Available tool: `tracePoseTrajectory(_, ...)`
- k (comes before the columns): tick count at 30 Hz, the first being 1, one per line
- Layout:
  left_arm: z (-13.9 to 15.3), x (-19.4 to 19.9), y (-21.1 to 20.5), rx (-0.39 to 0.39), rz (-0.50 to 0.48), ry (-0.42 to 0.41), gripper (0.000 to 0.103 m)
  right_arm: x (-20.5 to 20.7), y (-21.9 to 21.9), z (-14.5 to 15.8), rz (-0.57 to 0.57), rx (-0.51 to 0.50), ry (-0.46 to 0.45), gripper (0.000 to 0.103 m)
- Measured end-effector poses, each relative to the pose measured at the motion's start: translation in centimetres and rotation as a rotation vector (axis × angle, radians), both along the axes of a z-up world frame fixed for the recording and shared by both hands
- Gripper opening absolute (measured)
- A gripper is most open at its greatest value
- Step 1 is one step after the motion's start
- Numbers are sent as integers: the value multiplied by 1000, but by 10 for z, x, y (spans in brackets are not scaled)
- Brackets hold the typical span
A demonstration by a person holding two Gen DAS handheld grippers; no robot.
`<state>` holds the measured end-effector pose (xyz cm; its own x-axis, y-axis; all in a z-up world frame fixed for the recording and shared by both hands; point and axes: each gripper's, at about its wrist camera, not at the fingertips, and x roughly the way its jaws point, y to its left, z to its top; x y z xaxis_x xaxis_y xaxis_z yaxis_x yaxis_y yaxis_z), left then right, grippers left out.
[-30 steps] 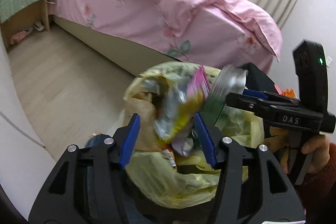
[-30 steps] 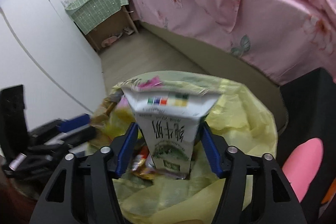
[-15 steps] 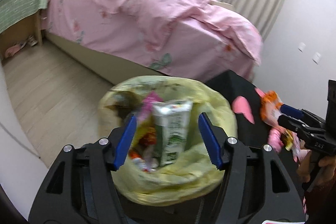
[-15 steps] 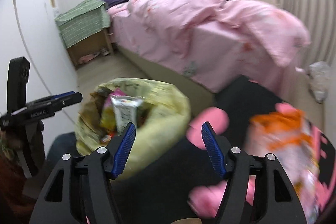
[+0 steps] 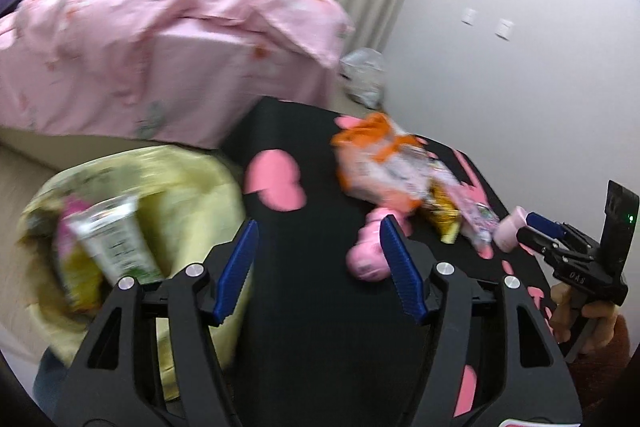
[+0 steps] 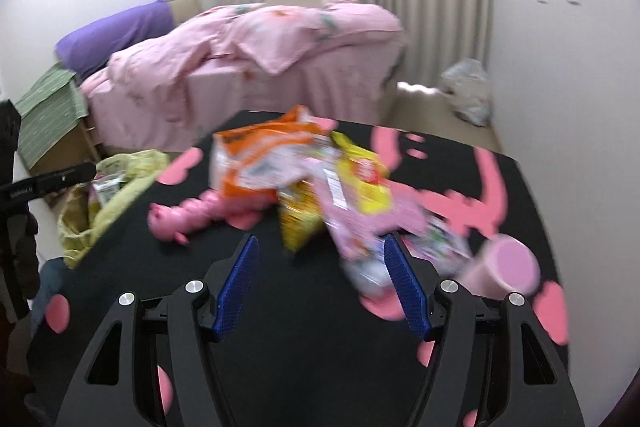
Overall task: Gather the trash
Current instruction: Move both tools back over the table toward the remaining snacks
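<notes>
A yellow trash bag (image 5: pixel 192 195) stands left of the black table with pink spots (image 5: pixel 320 307) and holds a white-green carton (image 5: pixel 116 243) and wrappers. On the table lie an orange-white snack bag (image 6: pixel 260 155), a yellow packet (image 6: pixel 360 175), a pink wrapper (image 6: pixel 360 223), a pink cup (image 6: pixel 508 267) on its side and a pink toy (image 6: pixel 188 215). My left gripper (image 5: pixel 320 267) is open and empty over the table's left part. My right gripper (image 6: pixel 320 283) is open and empty, just in front of the wrapper pile; it also shows in the left wrist view (image 5: pixel 532 227).
A bed with pink bedding (image 6: pixel 260 59) and a purple pillow (image 6: pixel 116 35) stands behind the table. A green-covered nightstand (image 6: pixel 48 111) is at the left. A grey plastic bag (image 6: pixel 468 91) lies on the floor by the curtain. The views are motion-blurred.
The right gripper released the carton into the bag, and the left let go of its wrappers there. Both swung right from the bag toward the trash pile on the table.
</notes>
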<state>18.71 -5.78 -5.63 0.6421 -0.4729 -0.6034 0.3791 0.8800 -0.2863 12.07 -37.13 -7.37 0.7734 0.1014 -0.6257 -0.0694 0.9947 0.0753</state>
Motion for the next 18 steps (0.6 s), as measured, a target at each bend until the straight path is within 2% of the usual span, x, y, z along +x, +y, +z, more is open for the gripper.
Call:
tracePoseTrajectory(3, -6, 12, -33, 23, -35, 21, 62, -17, -21, -5, -52, -23, -8, 62)
tracePoseTrajectory(7, -13, 15, -75, 3, -115, 58, 62, -32, -43, -20, -103, -58, 20, 62)
tracePoseTrajectory(13, -25, 16, -140, 51, -244, 97, 63, -48, -70, -34, -172, -32, 36, 62)
tracePoseTrajectory(18, -38, 35, -183, 20, -244, 178, 63, -61, -76, -39, -196, -52, 35, 62)
